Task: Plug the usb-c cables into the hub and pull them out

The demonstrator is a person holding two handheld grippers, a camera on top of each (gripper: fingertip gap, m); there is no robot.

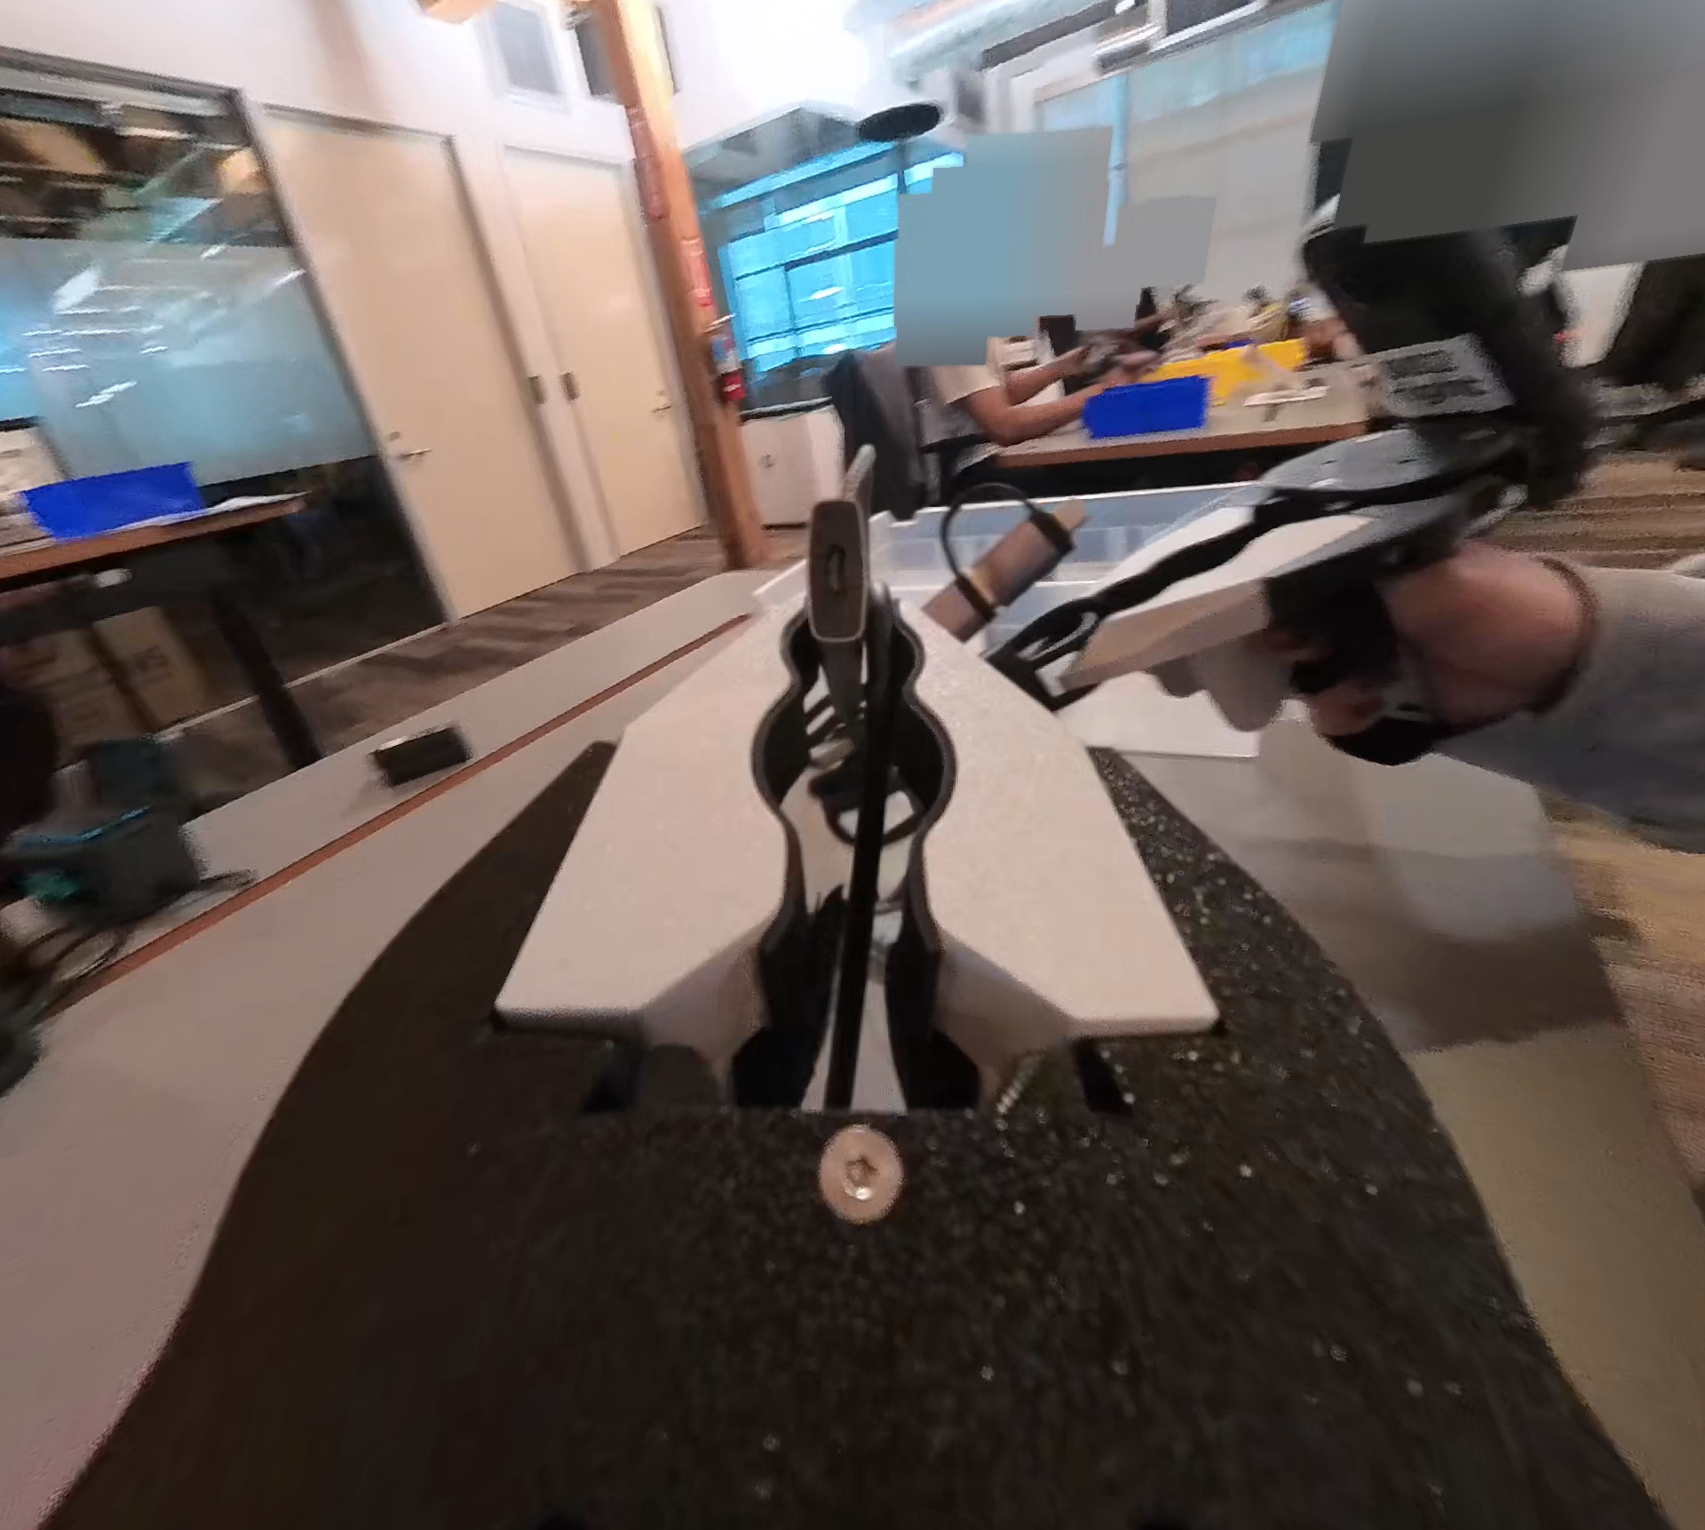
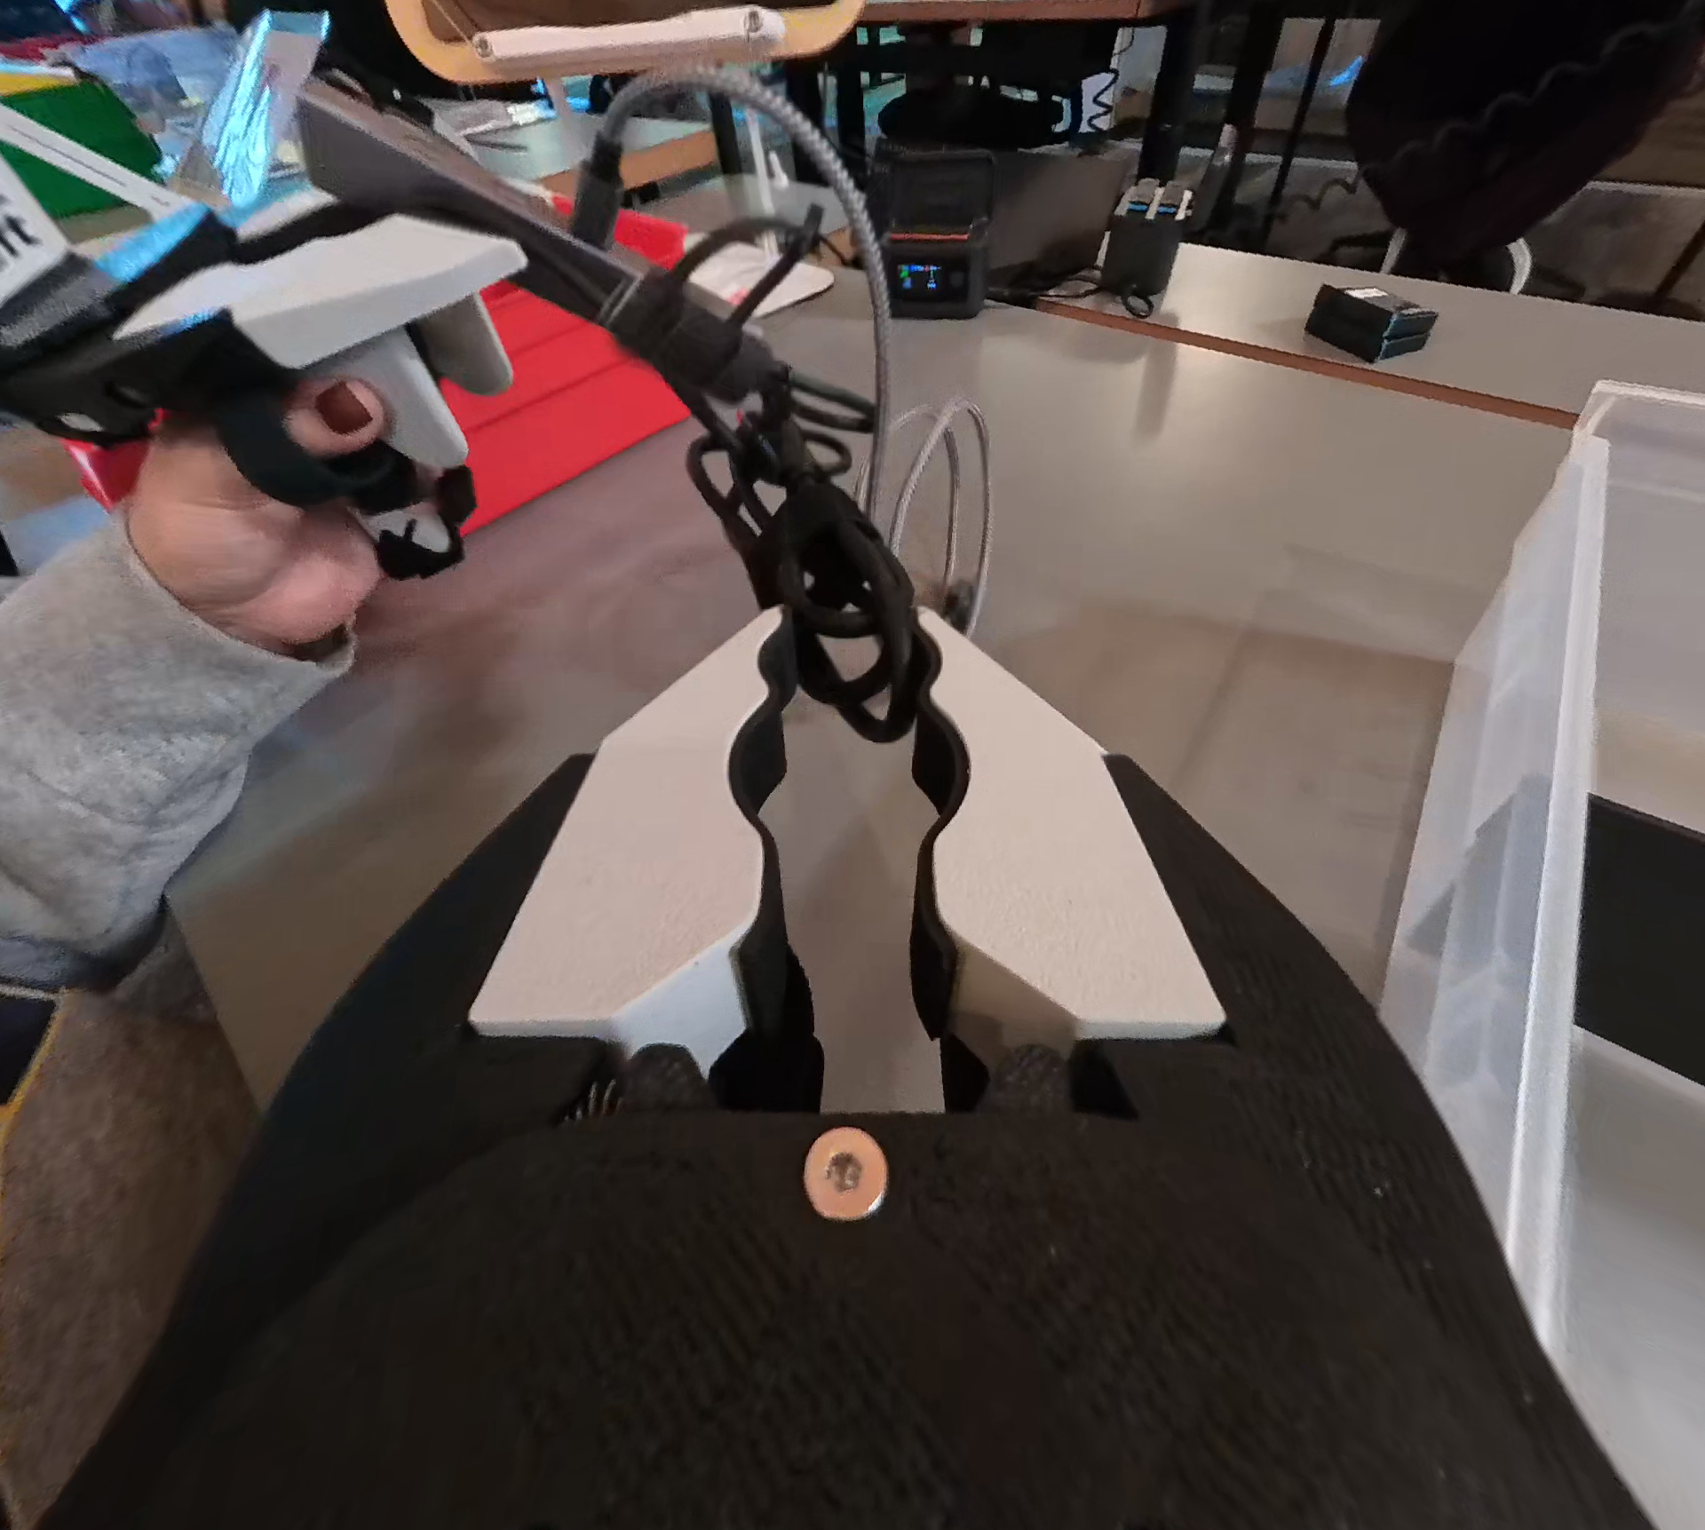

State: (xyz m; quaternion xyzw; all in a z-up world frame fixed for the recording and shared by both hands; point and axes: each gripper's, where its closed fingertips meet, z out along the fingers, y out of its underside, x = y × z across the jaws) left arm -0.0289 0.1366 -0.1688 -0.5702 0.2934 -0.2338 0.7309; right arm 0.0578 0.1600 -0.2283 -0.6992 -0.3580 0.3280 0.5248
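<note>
My left gripper (image 1: 849, 642) is shut on a slim grey hub (image 1: 835, 563), held edge-on and sticking up past the fingertips. A black cable (image 1: 863, 886) runs down between its fingers. In the right wrist view this gripper (image 2: 498, 286) shows at the left, held by a hand, with the hub (image 2: 397, 162) raised above the table. A braided grey cable (image 2: 863, 231) is plugged into the hub and arcs down to a coil on the table. My right gripper (image 2: 853, 637) is shut on a bundled black cable (image 2: 844, 563) that hangs from the hub. It also shows in the left wrist view (image 1: 1043, 660).
A clear plastic bin (image 2: 1522, 748) stands at the right, and shows in the left wrist view (image 1: 1153, 522) behind the grippers. A small black box (image 2: 1370, 323) and a device with a lit screen (image 2: 932, 268) sit on the grey table (image 2: 1199, 526). A red bin (image 2: 554, 397) lies left. Some 12 cm of space lies between my two pairs of fingers.
</note>
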